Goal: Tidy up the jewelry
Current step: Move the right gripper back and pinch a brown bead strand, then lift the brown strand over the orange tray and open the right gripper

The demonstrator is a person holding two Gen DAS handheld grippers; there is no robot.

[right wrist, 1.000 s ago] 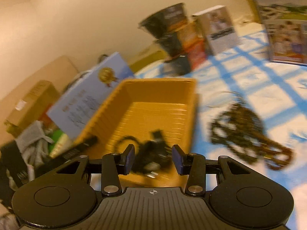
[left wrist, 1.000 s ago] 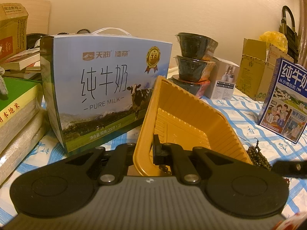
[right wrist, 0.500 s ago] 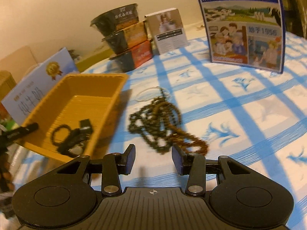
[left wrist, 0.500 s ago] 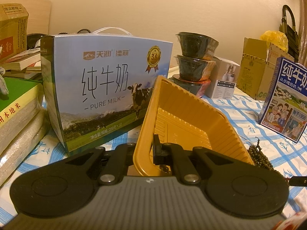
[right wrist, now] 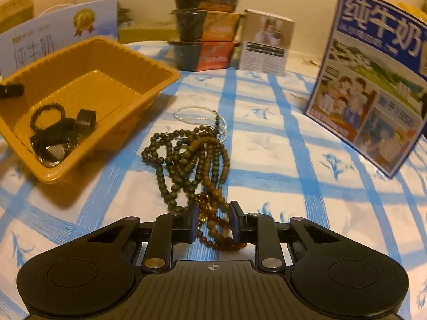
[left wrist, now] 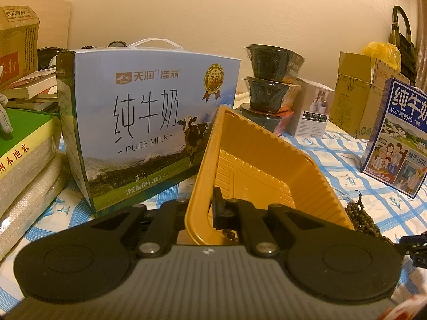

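Note:
My left gripper (left wrist: 202,208) is shut on the near rim of a yellow plastic tray (left wrist: 256,165) and holds it tilted. In the right wrist view the tray (right wrist: 149,64) holds a dark bead bracelet (right wrist: 48,112), a black ring (right wrist: 86,119) and a watch (right wrist: 53,152). A tangled pile of green and brown bead necklaces (right wrist: 192,157) lies on the cloth right of the tray, with a thin white bead string (right wrist: 197,112) behind it. My right gripper (right wrist: 213,221) is open, its fingers on either side of the pile's amber and brown beads (right wrist: 213,226).
A blue-checked tablecloth (right wrist: 280,138) covers the table. A large milk carton box (left wrist: 149,122) stands left of the tray, stacked black bowls (right wrist: 205,24) and a small white box (right wrist: 267,42) behind, a blue milk box (right wrist: 373,74) at right. Books (left wrist: 21,154) lie at far left.
My right gripper has swung away from the tray, moved right and down to the bead pile, and its fingers now straddle the near beads. The left gripper has kept holding the tray.

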